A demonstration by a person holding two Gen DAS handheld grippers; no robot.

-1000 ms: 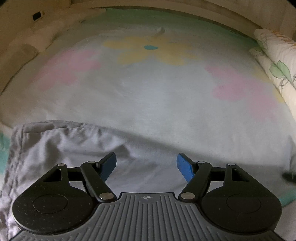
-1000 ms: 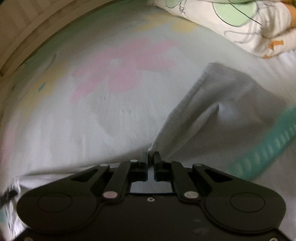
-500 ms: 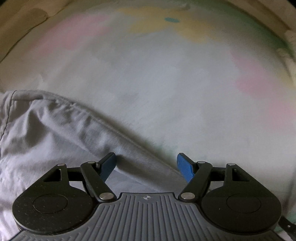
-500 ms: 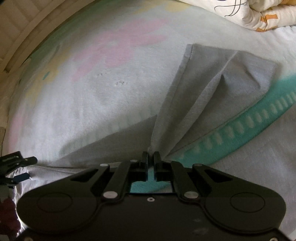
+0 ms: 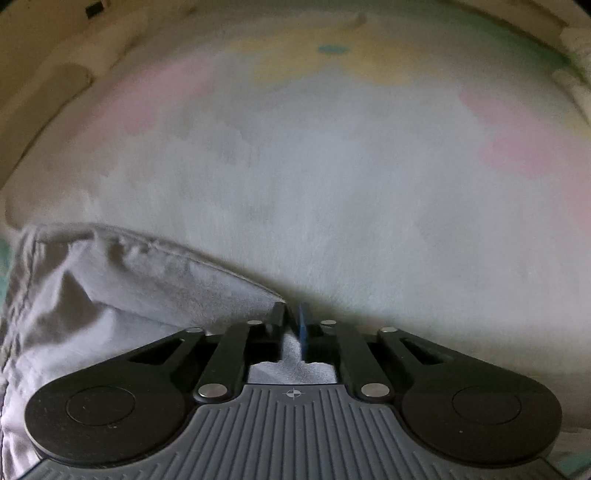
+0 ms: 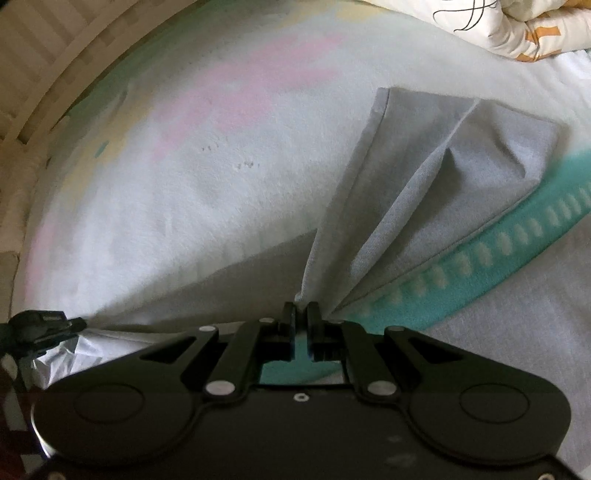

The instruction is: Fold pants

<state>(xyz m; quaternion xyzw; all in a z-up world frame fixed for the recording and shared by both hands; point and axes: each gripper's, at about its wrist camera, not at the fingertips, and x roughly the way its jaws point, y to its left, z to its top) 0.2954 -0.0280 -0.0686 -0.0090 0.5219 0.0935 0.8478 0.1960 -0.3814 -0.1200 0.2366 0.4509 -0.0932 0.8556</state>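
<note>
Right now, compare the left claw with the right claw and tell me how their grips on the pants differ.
The left claw shows a blue pad; the right claw is all black. The left pinches a rumpled edge of the grey pants low on the bedsheet; the right pulls its pinch into taut pleats. Both are shut on the pants.

The pants are plain pale grey. Under them the bed sheet is whitish with soft pink and yellow flowers and a teal band with pale dashes. Beyond the pants, a white quilt bears black lines and orange patches.
</note>
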